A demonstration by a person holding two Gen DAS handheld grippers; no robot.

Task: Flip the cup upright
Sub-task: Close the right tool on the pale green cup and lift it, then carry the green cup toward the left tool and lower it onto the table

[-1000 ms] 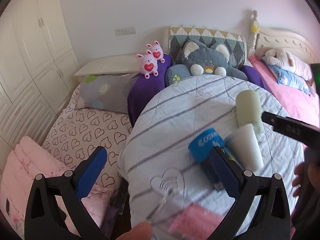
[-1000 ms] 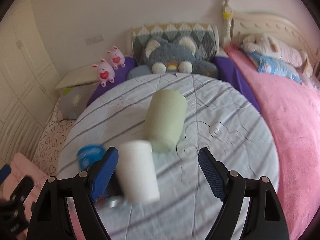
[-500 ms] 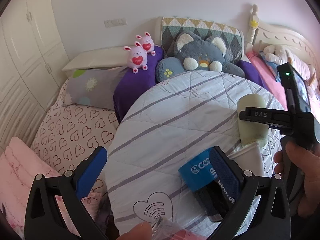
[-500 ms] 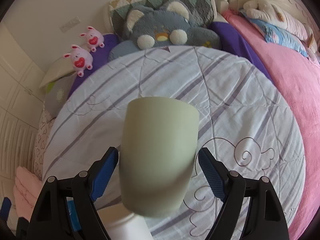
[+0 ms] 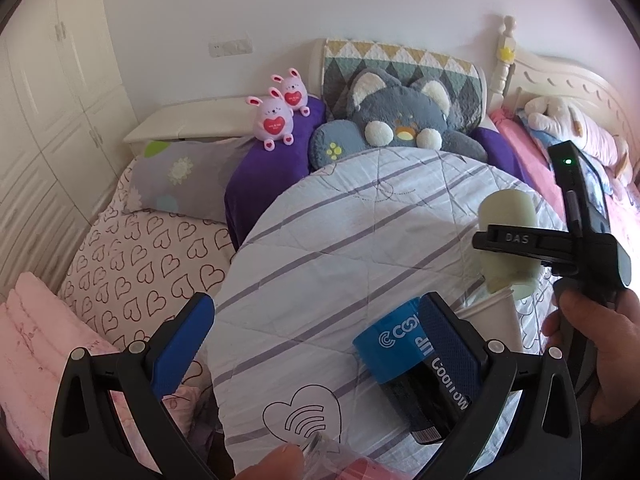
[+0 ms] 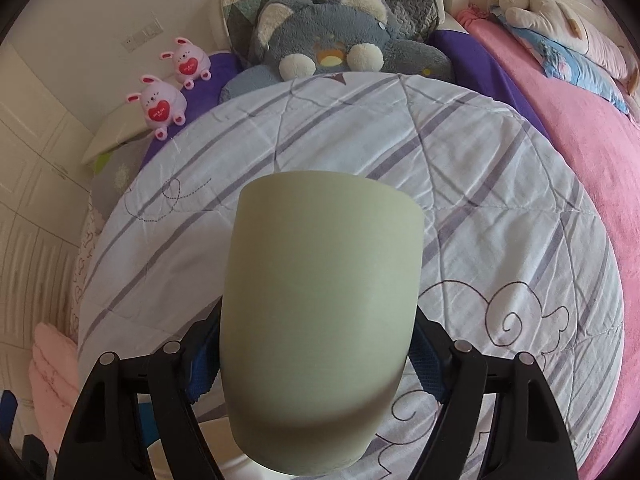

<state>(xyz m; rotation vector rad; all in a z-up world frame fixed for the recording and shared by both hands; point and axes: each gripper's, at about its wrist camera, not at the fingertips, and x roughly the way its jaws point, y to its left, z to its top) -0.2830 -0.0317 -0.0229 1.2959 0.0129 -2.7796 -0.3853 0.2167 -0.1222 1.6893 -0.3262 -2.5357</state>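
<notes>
A pale green cup [image 6: 320, 312] lies on its side on the striped quilt [image 6: 500, 200], its closed base toward the camera. My right gripper [image 6: 316, 356] has its blue pads pressed on both sides of the cup. In the left wrist view the green cup [image 5: 508, 240] shows at the right, with the right gripper's black finger [image 5: 520, 240] across it. My left gripper [image 5: 316, 344] is open and empty, low over the quilt's near edge.
A blue and black cup [image 5: 408, 364] and a white paper cup [image 5: 496, 320] lie on the quilt next to the green one. Plush toys [image 5: 400, 124] and pillows line the headboard. A pink blanket [image 6: 592, 160] lies at the right.
My right gripper moved forward over the green cup and closed its pads on it. The left gripper stayed nearly still and open.
</notes>
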